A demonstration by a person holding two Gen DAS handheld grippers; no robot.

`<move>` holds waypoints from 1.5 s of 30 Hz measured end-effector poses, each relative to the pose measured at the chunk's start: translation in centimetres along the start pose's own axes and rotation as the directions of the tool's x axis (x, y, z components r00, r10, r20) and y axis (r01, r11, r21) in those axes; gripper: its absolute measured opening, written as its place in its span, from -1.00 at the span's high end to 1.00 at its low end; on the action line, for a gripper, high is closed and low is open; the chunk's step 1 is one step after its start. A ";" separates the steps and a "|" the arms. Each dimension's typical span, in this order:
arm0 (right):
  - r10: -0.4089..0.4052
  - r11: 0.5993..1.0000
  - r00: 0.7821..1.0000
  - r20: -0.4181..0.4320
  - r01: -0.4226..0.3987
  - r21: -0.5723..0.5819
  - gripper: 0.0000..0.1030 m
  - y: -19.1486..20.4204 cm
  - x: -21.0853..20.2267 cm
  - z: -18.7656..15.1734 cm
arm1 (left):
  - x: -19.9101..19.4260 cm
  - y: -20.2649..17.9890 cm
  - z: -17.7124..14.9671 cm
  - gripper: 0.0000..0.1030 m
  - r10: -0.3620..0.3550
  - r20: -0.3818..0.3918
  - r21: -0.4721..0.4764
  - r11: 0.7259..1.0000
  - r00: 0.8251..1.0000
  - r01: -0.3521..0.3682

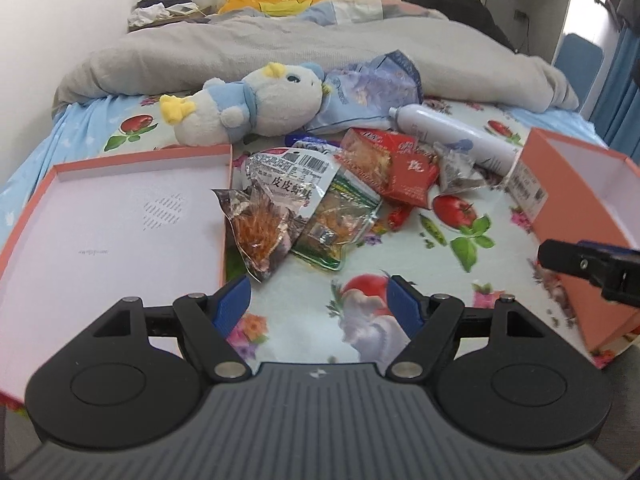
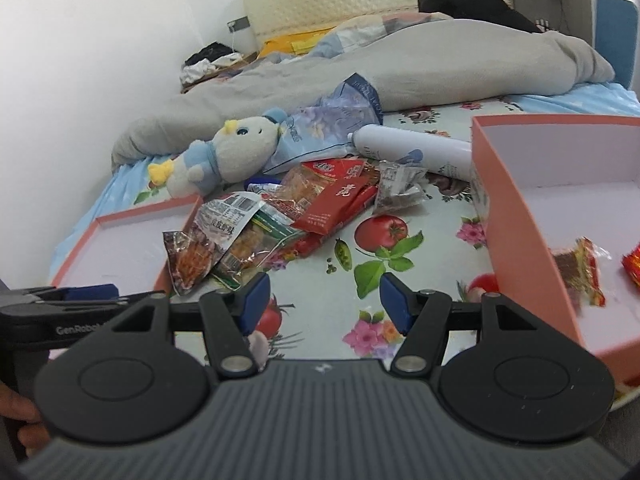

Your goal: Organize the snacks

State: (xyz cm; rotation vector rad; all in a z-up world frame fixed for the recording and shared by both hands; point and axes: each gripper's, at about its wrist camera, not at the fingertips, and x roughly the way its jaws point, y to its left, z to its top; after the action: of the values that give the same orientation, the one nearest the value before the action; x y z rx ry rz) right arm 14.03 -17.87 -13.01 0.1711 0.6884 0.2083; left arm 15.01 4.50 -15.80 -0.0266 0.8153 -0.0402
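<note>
A pile of snack packets (image 1: 320,188) lies on the bed sheet between a pink box lid (image 1: 112,232) on the left and a pink box (image 1: 592,208) on the right. It includes a clear packet of orange strips (image 1: 256,232), a green-edged packet (image 1: 340,216), a red packet (image 1: 400,164) and a small red candy (image 1: 400,216). The pile (image 2: 280,216) also shows in the right wrist view. The box (image 2: 520,240) holds two red snacks (image 2: 580,276). My left gripper (image 1: 320,304) is open and empty above the sheet, just short of the pile. My right gripper (image 2: 324,300) is open and empty beside the box.
A plush penguin (image 1: 248,108), a blue foil bag (image 1: 372,88) and a white spray bottle (image 1: 452,136) lie behind the pile. A grey duvet (image 1: 280,48) covers the far bed. The right gripper's fingers (image 1: 592,268) show at the left view's right edge.
</note>
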 end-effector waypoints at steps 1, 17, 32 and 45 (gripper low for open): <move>0.000 1.000 1.000 -0.005 0.000 -0.003 -0.22 0.1 0.5 0.2 | 0.6 0.1 0.2 -0.53 0.008 -0.005 0.011 1.000 1.000 -0.008; -0.019 1.000 0.998 -0.054 0.020 0.007 -0.22 -0.3 9.5 4.4 | 8.7 1.4 3.8 -0.53 0.108 -0.023 0.204 0.974 0.994 -0.102; 0.011 1.000 0.986 -0.164 -0.009 0.016 -0.20 -0.5 17.6 6.3 | 15.2 1.4 6.1 -0.51 0.089 -0.111 0.375 0.926 0.990 -0.041; 0.002 1.000 0.976 -0.217 0.003 0.023 -0.14 -0.5 21.4 6.1 | 17.5 3.3 7.6 -0.24 0.026 -0.160 0.247 0.969 0.987 0.014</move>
State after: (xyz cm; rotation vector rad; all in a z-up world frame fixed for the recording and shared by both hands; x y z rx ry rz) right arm 34.19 -13.59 -21.53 0.1714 0.9089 0.2207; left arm 32.64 7.04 -23.43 0.2175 0.9684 -0.1394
